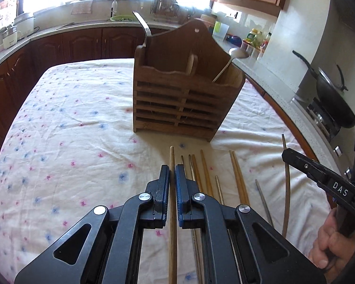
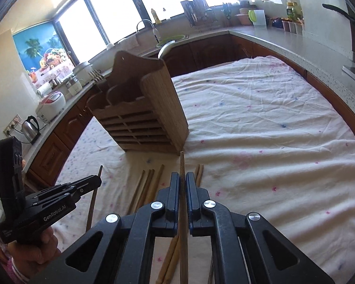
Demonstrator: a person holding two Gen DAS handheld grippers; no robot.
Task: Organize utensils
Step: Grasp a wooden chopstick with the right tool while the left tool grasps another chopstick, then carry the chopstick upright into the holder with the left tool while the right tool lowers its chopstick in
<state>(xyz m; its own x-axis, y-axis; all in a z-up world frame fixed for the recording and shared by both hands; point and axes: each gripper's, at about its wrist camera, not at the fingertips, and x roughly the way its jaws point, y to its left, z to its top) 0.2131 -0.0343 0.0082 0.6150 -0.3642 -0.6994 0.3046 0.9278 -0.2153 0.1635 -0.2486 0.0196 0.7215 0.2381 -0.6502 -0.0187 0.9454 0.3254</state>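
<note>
Covering the table, a white floral tablecloth (image 1: 59,123) is seen wrinkled beneath everything else. A wooden utensil holder (image 1: 182,99) is stood upright on it, slatted at the front and split into compartments by a central divider. A fork (image 1: 143,29) is propped tines-up in the left compartment, and a metal ladle (image 1: 234,59) is leaned out of the right one, its bowl tipped toward the counter.

On the cloth just in front of the holder, loose chopsticks (image 1: 206,172) are laid roughly side by side, their tips pointed toward the holder; some are pale wood, some darker, and a thin grey one is set off to the right.

The left gripper (image 1: 172,172) is closed around a light wooden chopstick (image 1: 172,161), which is clamped between the two pads and pointed forward at the holder's base. In the right wrist view, the same tool (image 2: 59,198) is seen from the side, held in the person's left hand (image 2: 35,243).

The right gripper (image 2: 182,179) is likewise closed on a darker chopstick (image 2: 182,163), which is pinched along the centreline, its tip ending just short of the holder's near corner (image 2: 179,142). From the left wrist view, that chopstick (image 1: 286,177) is seen gripped by the black jaw while the handle is grasped by the right hand (image 1: 329,246).
</note>
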